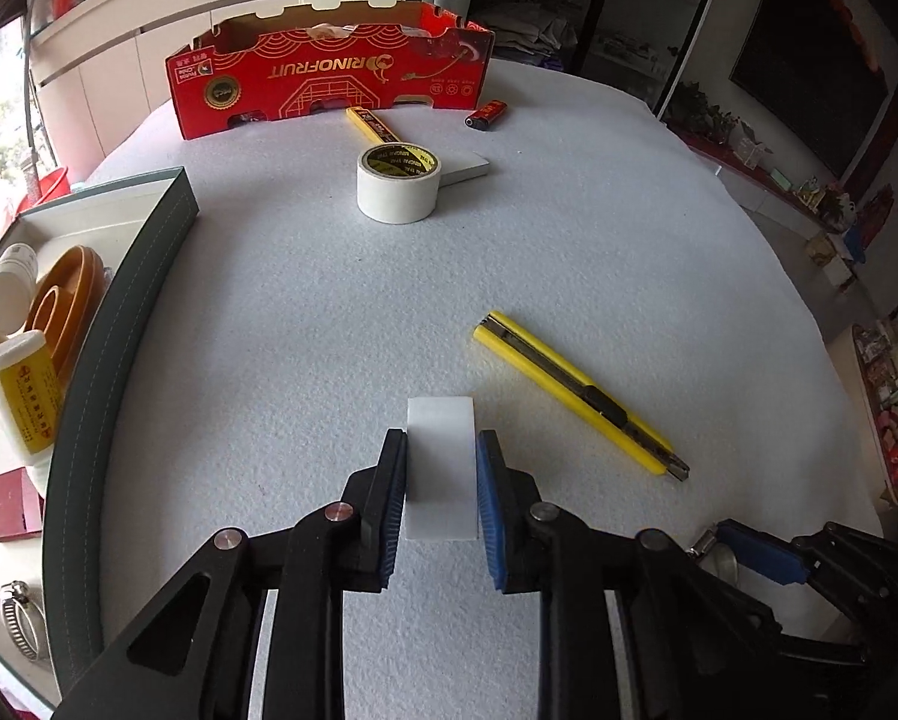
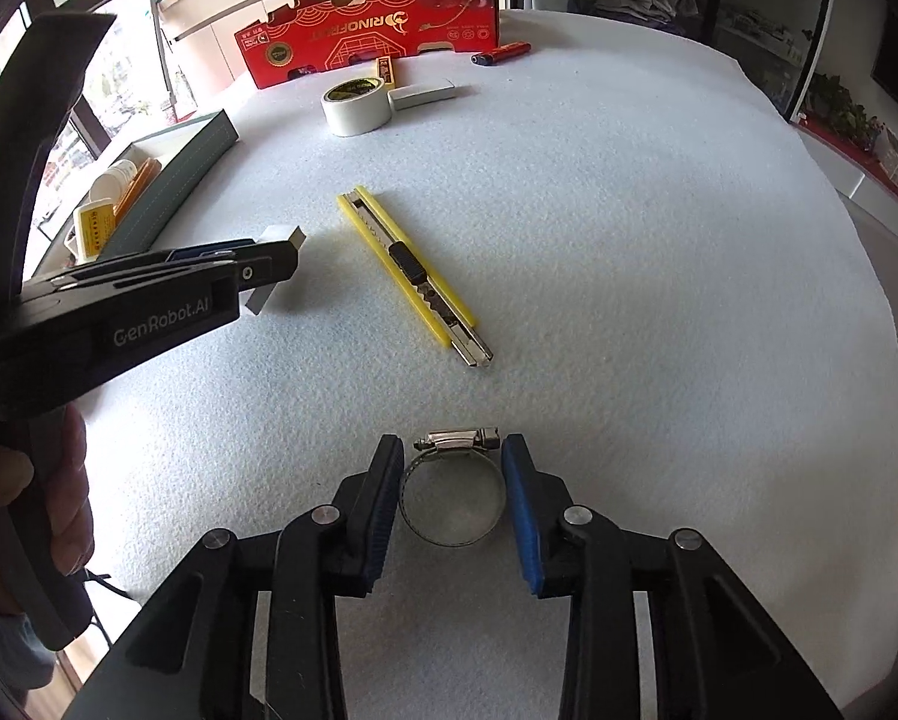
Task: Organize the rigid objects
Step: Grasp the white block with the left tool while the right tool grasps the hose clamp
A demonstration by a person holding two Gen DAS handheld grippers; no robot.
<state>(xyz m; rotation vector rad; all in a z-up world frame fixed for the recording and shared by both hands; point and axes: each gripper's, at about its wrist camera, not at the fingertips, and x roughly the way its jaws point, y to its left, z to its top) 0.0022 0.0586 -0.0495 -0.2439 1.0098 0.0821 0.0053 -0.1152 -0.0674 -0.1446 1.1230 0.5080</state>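
A flat white block (image 1: 441, 474) sits between the pads of my left gripper (image 1: 443, 441), which is shut on it. In the right wrist view the left gripper (image 2: 272, 264) holds this white block (image 2: 279, 236) just above the table, with a shadow beneath. My right gripper (image 2: 451, 450) is shut on a metal hose clamp (image 2: 451, 501) that lies on the white cloth; both pads touch its band. The right gripper's blue pad (image 1: 754, 552) shows low at the right of the left wrist view. A yellow utility knife (image 1: 580, 393) (image 2: 416, 282) lies between the two grippers.
A green-walled tray (image 1: 125, 312) (image 2: 179, 180) at the left holds a white bottle, orange rolls and another clamp (image 1: 20, 618). At the far side are a red carton (image 1: 329, 78), white tape roll (image 1: 398, 183), yellow blade case (image 1: 374, 123), grey-white block (image 1: 466, 168) and red lighter (image 1: 486, 114).
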